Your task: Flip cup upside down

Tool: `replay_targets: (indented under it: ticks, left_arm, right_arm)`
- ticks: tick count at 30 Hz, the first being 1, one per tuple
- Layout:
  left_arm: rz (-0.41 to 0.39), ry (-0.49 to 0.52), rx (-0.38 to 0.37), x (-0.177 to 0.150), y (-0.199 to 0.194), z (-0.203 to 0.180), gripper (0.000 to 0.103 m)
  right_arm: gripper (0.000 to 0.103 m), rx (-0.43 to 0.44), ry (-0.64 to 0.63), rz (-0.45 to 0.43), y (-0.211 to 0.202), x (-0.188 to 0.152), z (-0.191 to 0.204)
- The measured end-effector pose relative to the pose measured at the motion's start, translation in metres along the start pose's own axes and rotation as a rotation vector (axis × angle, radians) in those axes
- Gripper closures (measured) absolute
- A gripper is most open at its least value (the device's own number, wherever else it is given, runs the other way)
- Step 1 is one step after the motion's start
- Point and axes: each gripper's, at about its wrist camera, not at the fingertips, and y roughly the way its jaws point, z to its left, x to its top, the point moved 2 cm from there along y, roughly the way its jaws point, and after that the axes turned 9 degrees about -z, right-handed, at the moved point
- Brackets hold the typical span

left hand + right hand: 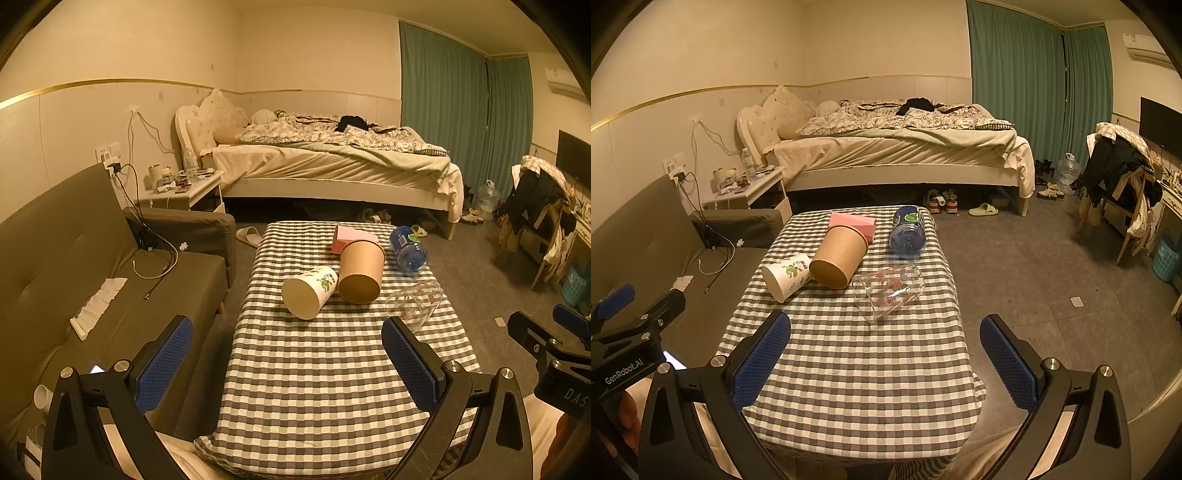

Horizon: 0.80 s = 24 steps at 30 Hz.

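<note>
The tabletop (849,369) carries three cups on their sides mid-surface: brown cup (838,256), white cup (786,275), glass cup (890,290). None is inverted yet; flipping remains. Left tool (288,360) and right tool (886,354) are wide, empty, well short.

Past my checked tablecloth (849,369) I see a pink tissue box (855,221), a blue plastic bottle (908,232) on its side, and an unmade bed (905,147).
</note>
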Motion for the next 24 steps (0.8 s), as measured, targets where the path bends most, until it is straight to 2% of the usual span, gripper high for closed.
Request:
replay_targets:
  ticks: [24]
  left_arm:
    - [0.004,-0.001,0.001,-0.0029,0.0021,0.0016,0.0]
  right_arm:
    - [0.0,0.0,-0.008,0.013,0.0066,-0.0041,0.0047]
